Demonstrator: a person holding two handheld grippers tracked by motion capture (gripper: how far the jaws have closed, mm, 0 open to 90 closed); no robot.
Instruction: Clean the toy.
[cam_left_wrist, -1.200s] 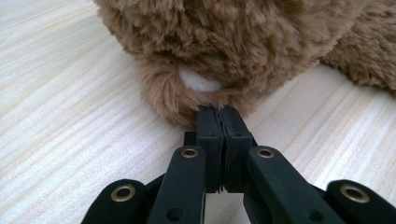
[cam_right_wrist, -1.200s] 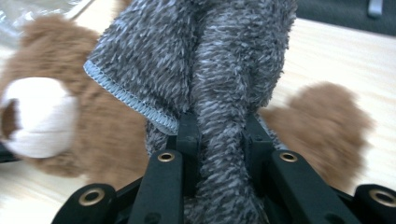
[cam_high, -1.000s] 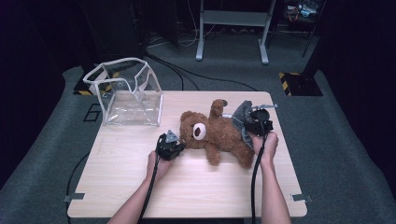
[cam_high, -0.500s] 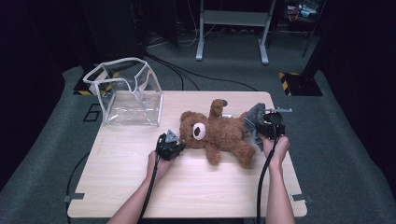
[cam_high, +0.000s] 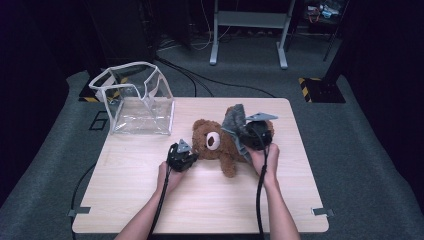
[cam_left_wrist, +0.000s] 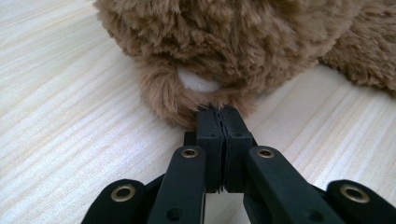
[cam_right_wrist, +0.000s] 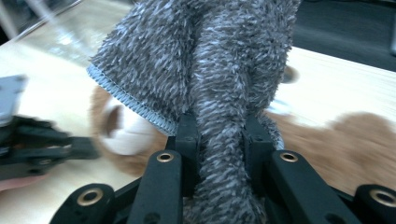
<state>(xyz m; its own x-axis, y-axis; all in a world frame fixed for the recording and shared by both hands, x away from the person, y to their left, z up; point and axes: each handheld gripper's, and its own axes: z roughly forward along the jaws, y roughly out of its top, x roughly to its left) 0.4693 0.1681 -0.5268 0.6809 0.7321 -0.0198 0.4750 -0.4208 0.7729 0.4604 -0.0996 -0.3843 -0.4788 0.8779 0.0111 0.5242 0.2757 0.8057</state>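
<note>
Left fingers (cam_left_wrist: 223, 126) pinch the teddy bear's ear (cam_left_wrist: 187, 100); right fingers (cam_right_wrist: 219, 140) clamp grey fuzzy cloth (cam_right_wrist: 219, 70).

Both forearms reach in from the near edge of the table, roughly parallel. The left hand (cam_high: 169, 176) holds the left gripper (cam_high: 186, 154) low on the tabletop, its jaws pressed together and pointing right, nipping a tuft of brown fur. The right hand (cam_high: 264, 159) holds the right gripper (cam_high: 248, 131) farther out and raised, jaws clamped around a fold of grey cloth.
</note>
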